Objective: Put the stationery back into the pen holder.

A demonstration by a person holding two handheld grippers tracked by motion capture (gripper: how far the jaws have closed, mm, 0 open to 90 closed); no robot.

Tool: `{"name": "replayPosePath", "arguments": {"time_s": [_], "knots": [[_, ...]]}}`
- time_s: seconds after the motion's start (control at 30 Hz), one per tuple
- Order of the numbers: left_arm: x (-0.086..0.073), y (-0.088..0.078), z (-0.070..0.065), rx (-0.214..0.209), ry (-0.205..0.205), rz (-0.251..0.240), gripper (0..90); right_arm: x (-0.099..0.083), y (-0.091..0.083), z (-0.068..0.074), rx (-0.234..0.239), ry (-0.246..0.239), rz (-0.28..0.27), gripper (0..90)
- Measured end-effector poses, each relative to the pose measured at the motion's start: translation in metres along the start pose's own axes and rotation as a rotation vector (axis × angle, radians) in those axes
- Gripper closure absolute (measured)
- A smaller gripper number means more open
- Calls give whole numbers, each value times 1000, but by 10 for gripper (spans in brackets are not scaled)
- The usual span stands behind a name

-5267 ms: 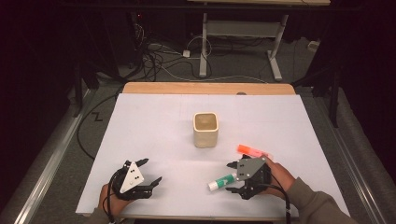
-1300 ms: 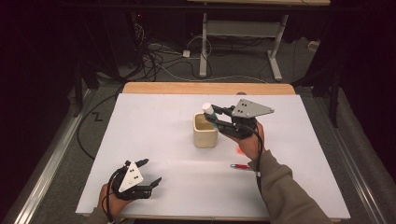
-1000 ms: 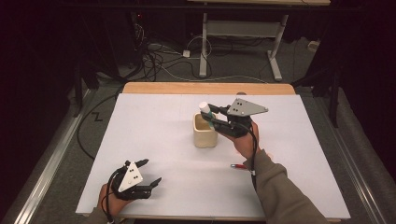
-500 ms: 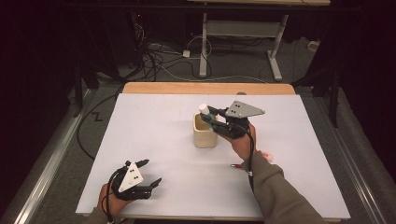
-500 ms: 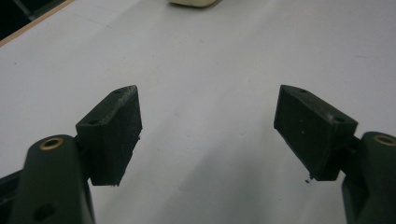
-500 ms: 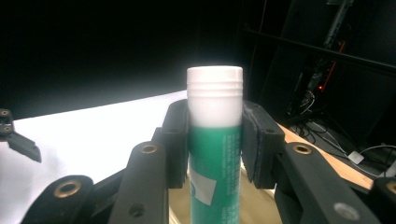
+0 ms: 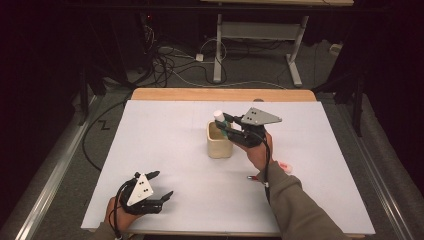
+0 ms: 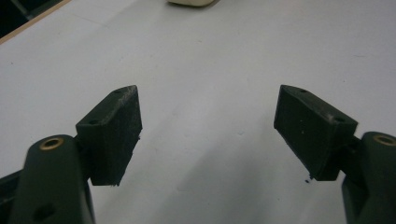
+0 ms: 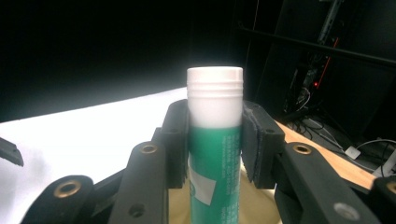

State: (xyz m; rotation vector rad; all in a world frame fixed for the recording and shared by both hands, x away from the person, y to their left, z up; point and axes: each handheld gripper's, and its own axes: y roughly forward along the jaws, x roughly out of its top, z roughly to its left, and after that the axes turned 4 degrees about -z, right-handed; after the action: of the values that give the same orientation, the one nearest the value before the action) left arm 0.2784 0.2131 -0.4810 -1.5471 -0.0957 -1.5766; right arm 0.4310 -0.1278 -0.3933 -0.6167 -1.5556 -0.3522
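Over the cream square cup (image 7: 219,144) near the middle of the white table (image 7: 165,130), my right claw (image 7: 231,129) squeezes a green glue stick with a white cap (image 9: 214,140). It stands upright above the cup's open top. The print on its label is too blurry to read. My left claw (image 7: 161,186) rests near the front edge, jaws wide apart, with lots of bare table around it.
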Motion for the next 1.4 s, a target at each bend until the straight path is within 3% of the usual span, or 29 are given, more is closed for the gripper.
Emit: {"name": "replayPosePath", "arguments": {"time_s": [0.3, 0.67, 1.4], "knots": [[1, 1, -1, -1, 5, 2, 226, -6, -4, -2, 8, 18, 39, 657], [0, 2, -1, 0, 4, 3, 225, -16, -5, 0, 16, 2, 90, 657], [0, 3, 0, 7, 7, 9, 224, -14, -15, 0, 2, -1, 87, 622]]}}
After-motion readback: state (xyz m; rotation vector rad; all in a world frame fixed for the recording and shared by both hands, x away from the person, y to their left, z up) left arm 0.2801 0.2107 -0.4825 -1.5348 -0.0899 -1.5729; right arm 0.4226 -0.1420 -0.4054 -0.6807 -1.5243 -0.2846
